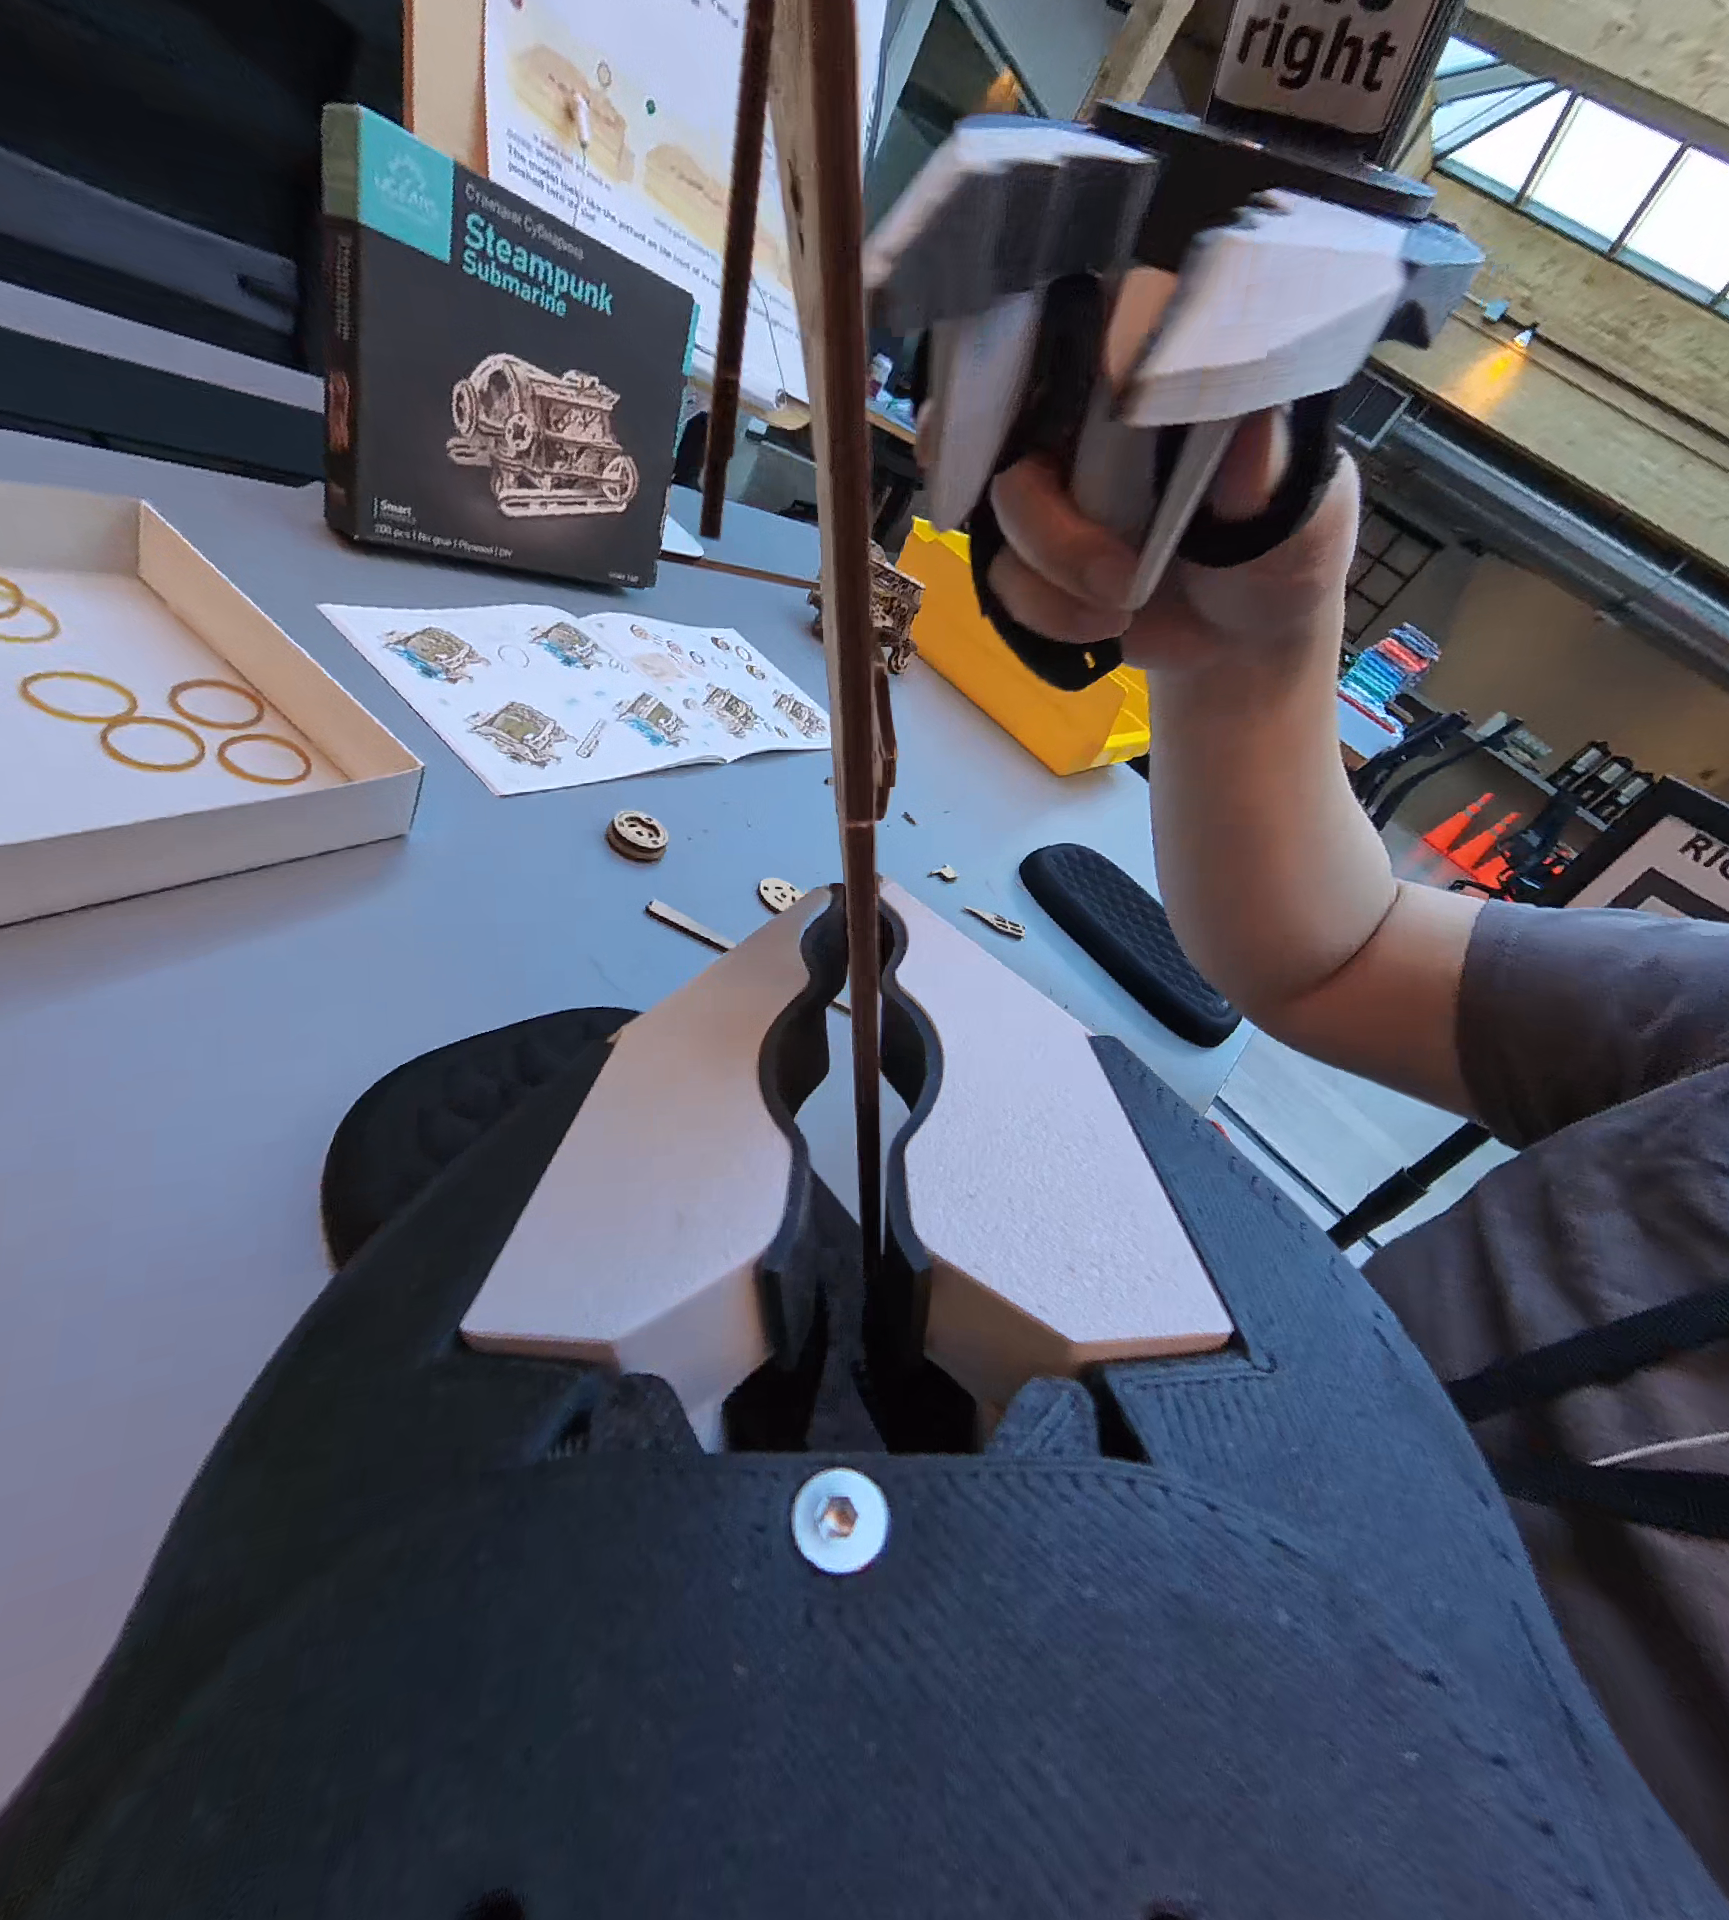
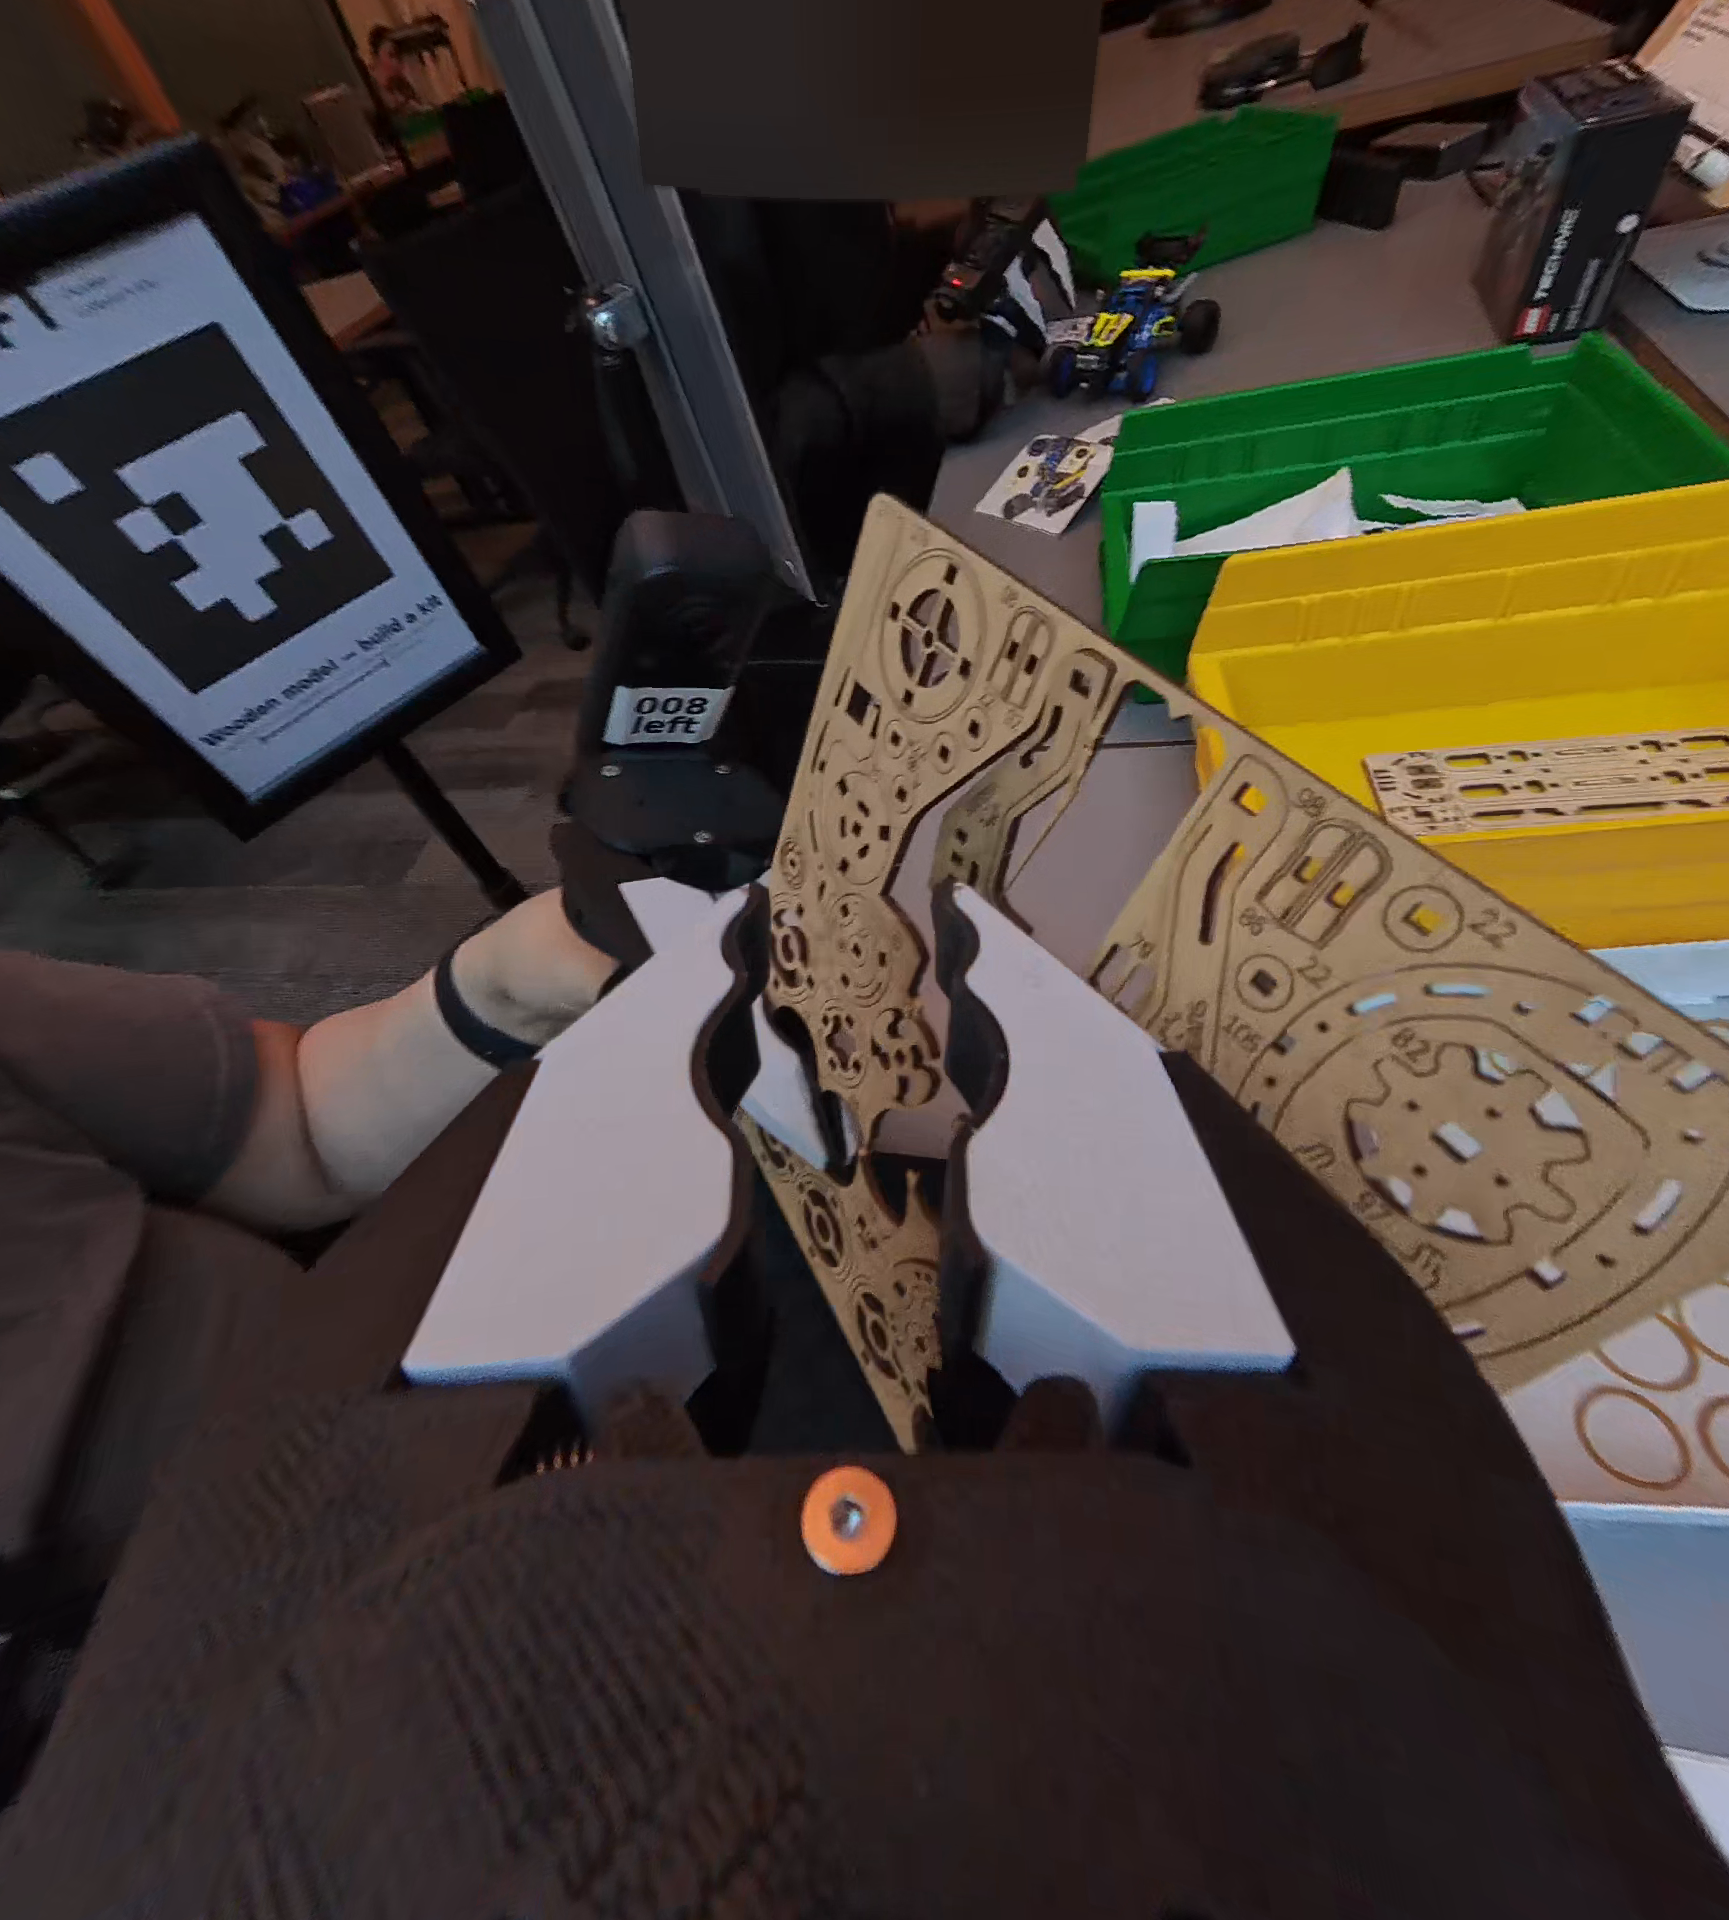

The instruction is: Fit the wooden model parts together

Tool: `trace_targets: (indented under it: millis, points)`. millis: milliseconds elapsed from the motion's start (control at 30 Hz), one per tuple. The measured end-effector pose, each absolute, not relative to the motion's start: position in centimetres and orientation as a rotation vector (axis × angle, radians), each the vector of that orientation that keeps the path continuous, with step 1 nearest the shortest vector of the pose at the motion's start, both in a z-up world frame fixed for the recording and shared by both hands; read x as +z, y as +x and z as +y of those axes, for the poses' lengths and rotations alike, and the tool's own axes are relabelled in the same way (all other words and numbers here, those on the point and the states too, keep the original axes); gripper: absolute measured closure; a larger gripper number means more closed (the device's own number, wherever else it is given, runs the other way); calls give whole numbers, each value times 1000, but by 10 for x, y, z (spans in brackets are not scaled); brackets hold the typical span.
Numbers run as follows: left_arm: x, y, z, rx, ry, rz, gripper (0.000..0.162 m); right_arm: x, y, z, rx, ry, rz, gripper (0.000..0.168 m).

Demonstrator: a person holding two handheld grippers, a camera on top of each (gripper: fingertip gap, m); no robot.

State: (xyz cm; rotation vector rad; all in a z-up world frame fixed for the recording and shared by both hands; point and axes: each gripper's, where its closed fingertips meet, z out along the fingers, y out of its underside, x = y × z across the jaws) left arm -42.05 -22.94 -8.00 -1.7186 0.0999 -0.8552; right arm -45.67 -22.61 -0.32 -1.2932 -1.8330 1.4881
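The left claw (image 1: 855, 914) pinches the wooden parts sheet (image 1: 844, 520) edge-on, upright at twelve o'clock; the right claw (image 2: 855, 914) stands parted around it. Loose pieces (image 1: 638, 834) dot the bench (image 1: 216, 1018); assembly looks barely begun.

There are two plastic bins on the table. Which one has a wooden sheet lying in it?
The yellow bin does: a pale wooden sheet lies flat inside it. The green bin behind it holds only white paper.
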Motion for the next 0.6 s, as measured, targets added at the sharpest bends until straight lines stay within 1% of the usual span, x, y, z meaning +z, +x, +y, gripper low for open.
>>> trace_targets:
  millis: [200, 367, 500, 600]
  points:
    - [-79, -421, -231, -788, -1708, 102, 162, -11, -472, -234, 1463, -1392, -1844, 142]
    - [-73, -417, -231, -825, -1663, 114, 162, -9, -473, -245, 1506, -1389, -1882, 144]
    - [-72, -416, -231, -830, -1650, 124, 162, -8, -477, -244, 1533, -1431, -1843, 152]
    - [-73, -417, -231, -813, -1652, 133, 162, -8, -475, -245, 1549, -1453, -1843, 154]
